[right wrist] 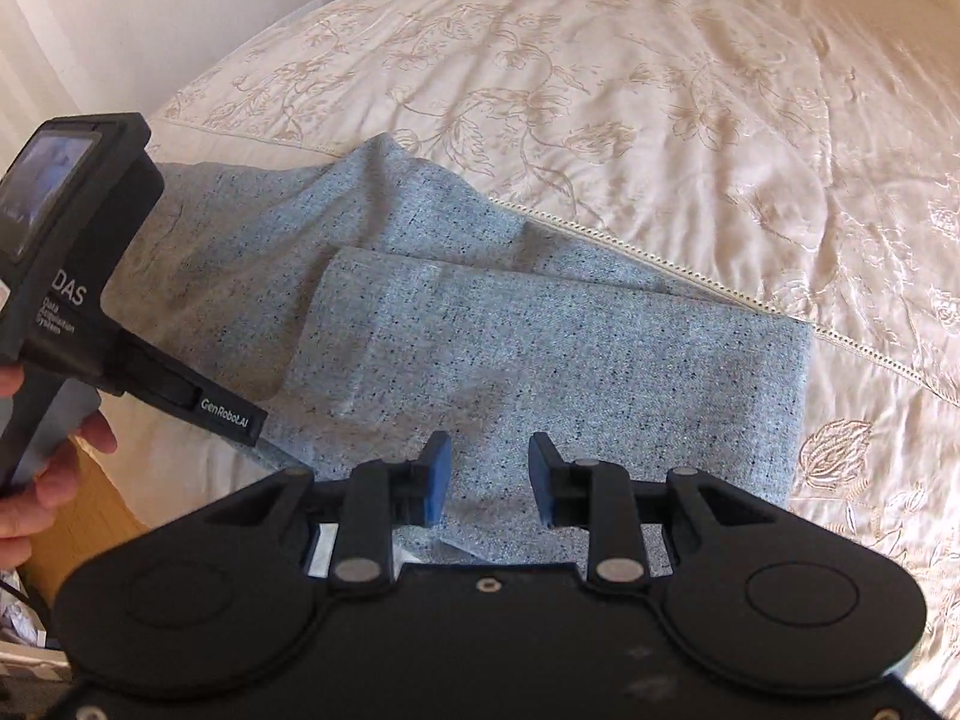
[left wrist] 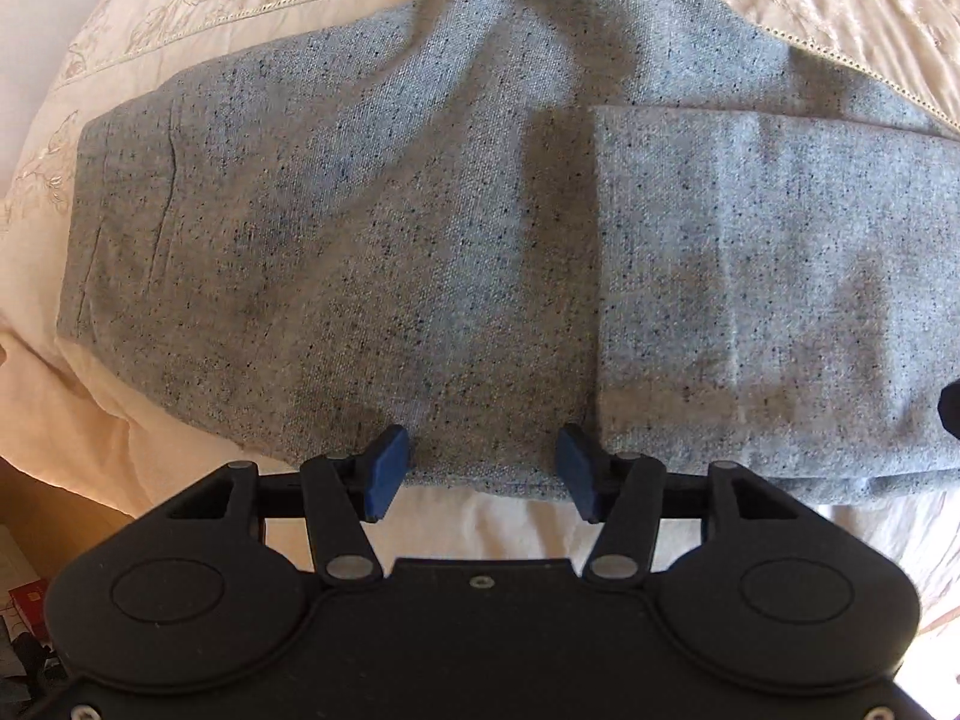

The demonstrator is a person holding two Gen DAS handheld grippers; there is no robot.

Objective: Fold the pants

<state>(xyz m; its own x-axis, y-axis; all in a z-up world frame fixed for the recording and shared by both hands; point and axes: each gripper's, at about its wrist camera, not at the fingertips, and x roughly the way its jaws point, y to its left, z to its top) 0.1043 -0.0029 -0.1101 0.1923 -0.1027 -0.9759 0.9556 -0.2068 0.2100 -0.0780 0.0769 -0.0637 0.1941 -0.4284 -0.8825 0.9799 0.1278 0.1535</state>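
Grey speckled pants lie on a cream bedspread, waistband at the left, with the leg end folded back over the right part. My left gripper is open and empty above the pants' near edge. In the right wrist view the same pants lie with the folded layer on top. My right gripper is open and empty just above the near edge of that folded layer. The left gripper's body shows at the left, held by a hand.
The embroidered cream bedspread stretches far behind and right of the pants. The bed's near-left edge drops to a wooden floor with clutter. A white wall stands at the back left.
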